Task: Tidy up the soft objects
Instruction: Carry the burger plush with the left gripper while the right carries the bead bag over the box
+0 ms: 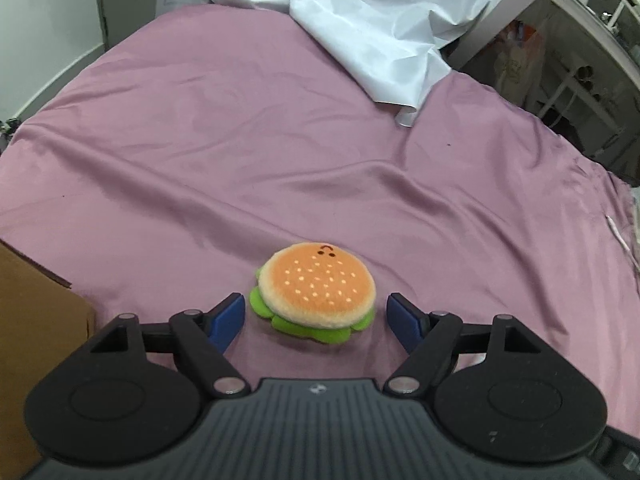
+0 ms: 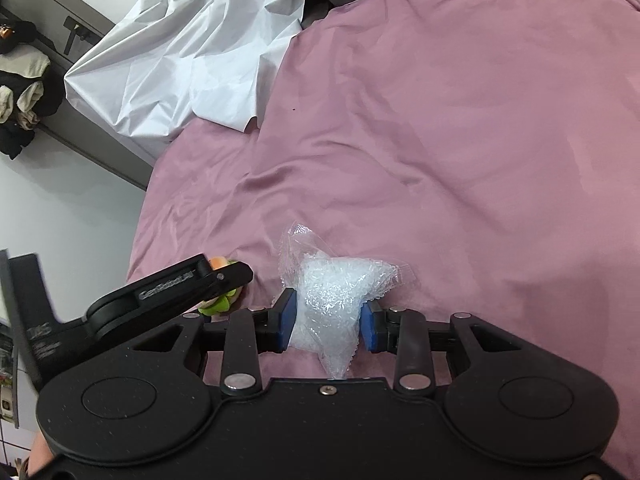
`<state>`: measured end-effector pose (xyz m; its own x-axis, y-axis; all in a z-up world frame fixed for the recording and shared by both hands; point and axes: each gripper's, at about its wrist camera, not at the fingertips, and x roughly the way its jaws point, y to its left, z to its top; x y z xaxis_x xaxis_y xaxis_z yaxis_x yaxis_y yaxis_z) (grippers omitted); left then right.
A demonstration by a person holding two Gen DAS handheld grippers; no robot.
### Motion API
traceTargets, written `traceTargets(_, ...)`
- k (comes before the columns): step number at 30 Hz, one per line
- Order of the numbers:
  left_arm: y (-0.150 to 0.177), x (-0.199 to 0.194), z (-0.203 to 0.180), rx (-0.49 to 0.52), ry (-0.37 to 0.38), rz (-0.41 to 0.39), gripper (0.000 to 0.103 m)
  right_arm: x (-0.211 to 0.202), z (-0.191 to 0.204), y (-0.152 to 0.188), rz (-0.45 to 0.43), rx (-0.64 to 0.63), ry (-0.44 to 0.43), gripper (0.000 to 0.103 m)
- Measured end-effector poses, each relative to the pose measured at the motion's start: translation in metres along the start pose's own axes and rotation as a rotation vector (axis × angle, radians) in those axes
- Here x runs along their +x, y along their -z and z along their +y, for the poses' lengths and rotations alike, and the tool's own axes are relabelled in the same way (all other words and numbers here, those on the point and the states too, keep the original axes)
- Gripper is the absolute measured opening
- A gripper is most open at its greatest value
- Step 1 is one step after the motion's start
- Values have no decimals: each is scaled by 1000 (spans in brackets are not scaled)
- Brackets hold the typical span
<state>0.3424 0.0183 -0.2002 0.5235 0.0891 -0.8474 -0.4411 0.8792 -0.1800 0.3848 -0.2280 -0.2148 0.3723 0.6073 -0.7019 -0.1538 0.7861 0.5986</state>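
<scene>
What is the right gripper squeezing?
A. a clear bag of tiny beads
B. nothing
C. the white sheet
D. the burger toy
A: the right gripper has its blue pads pressed on both sides of the clear bag of tiny beads, while the burger toy lies on the pink bedcover between the open fingers of the left gripper.

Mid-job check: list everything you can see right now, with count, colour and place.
burger plush: one, orange bun with green lettuce, on the bedsheet between the open left fingers
bag of clear pellets: one, transparent, clamped in the right gripper
bedsheet: one, mauve, covering the bed
white sheet: one, crumpled at the far edge
cardboard box: one, brown, left edge
left gripper: black, blue pads, open
right gripper: black, blue pads, shut
</scene>
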Motion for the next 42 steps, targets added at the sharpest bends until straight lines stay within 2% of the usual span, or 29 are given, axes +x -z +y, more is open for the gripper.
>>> traceTargets(3, 1, -3, 1, -22, -14, -19, 56, -5, 0, 1, -10, -11, 18, 33)
traceTargets(7, 2, -12, 5, -39, 10, -24, 52, -12, 0, 4, -20, -18, 30, 33)
traceTargets(33, 23, -120, 35, -26, 133, -182, 52, -57, 53, 31, -107, -109, -12, 33)
traceTargets(42, 29, -146, 50, -28, 157, -220, 52, -68, 79, 41, -143, -154, -72, 33)
